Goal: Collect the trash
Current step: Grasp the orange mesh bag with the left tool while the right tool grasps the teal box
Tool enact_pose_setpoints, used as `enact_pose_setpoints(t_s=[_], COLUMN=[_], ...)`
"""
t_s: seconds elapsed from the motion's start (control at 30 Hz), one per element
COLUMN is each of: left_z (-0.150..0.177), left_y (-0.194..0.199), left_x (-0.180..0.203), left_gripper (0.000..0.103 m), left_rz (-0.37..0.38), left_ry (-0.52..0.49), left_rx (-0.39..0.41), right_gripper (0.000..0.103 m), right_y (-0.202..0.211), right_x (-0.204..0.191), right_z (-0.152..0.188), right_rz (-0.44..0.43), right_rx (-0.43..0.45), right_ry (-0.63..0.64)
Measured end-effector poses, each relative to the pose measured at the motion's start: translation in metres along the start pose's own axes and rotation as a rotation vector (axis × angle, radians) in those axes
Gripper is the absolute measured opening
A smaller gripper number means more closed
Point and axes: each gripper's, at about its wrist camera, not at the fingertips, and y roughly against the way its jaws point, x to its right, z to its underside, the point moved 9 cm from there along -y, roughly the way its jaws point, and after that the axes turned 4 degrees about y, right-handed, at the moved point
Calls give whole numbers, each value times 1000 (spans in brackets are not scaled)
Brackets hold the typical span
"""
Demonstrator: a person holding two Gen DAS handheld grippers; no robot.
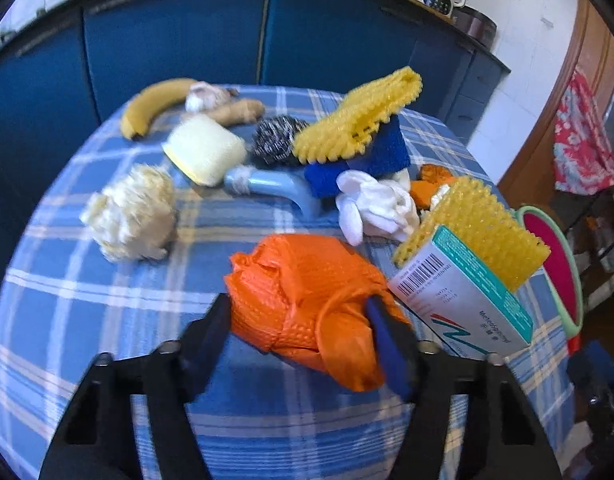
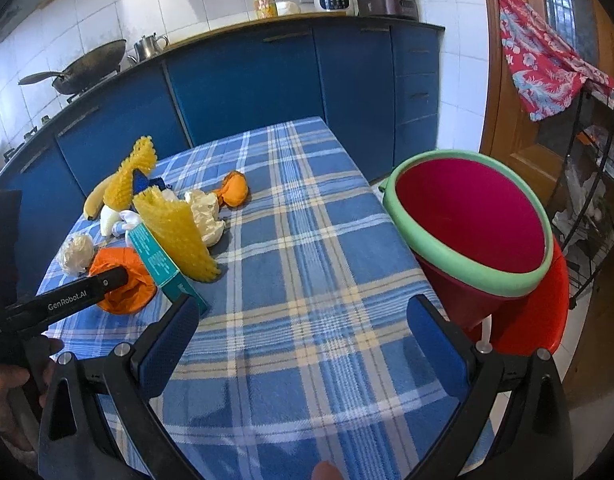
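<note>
Crumpled orange plastic bag (image 1: pixel 307 304), light, soft and slippery, lies on the blue plaid tablecloth (image 1: pixel 107 300) just left of the teal-and-white carton (image 1: pixel 463 292), left gripper (image 1: pixel 303 320) pinching its bunched middle, the best hold; only the right wrist view shows the open, empty right gripper (image 2: pixel 303 328) and the green-rimmed red bucket (image 2: pixel 467 276).

Blue sponge (image 1: pixel 381 152) half hidden under yellow foam net (image 1: pixel 359 120). Orange peel (image 1: pixel 431 184) mostly behind white glove (image 1: pixel 377 204). Small print on box (image 1: pixel 463 296) unreadable. Red bin (image 2: pixel 473 220) base hidden past table (image 2: pixel 307 280) right edge. Hand (image 2: pixel 9 396) cut by left frame edge.
</note>
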Motion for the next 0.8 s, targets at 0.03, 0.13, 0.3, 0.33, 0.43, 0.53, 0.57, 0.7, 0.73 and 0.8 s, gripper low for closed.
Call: enact_pose_setpoints(t_s=[0.03, 0.13, 0.3, 0.33, 0.43, 0.53, 0.57, 0.7, 0.73, 0.8], left_z=[0, 1, -4, -6, -15, -19, -19, -22, -22, -21], left_y=[0, 2, 22, 29, 44, 53, 55, 58, 58, 57], left_x=[0, 2, -5, -9, -21, -32, -37, -54, -58, -65], left_gripper=[55, 36, 26, 26, 26, 26, 26, 26, 26, 26], left_rz=[3, 34, 67, 64, 47, 50, 53, 60, 60, 64], left_ry=[-3, -9, 1, -2, -9, -1, 4, 23, 25, 30], left_rx=[3, 12, 59, 83, 140, 175, 184, 196, 198, 198], right_gripper=[102, 102, 102, 101, 98, 97, 96, 93, 91, 90], right_y=[-1, -4, -8, -9, -15, -24, -28, -40, -42, -47], right_x=[-1, -8, -31, -38, -60, -77, -81, -97, -99, -105], right_z=[0, -2, -5, -5, -5, -5, -6, -5, -4, -3], right_rz=[0, -3, -27, -32, -68, -80, -82, -99, -101, -108], right_rx=[-5, -9, -21, -24, -47, -68, -77, -111, -115, -123], right_ry=[2, 16, 70, 86, 140, 183, 196, 213, 213, 219])
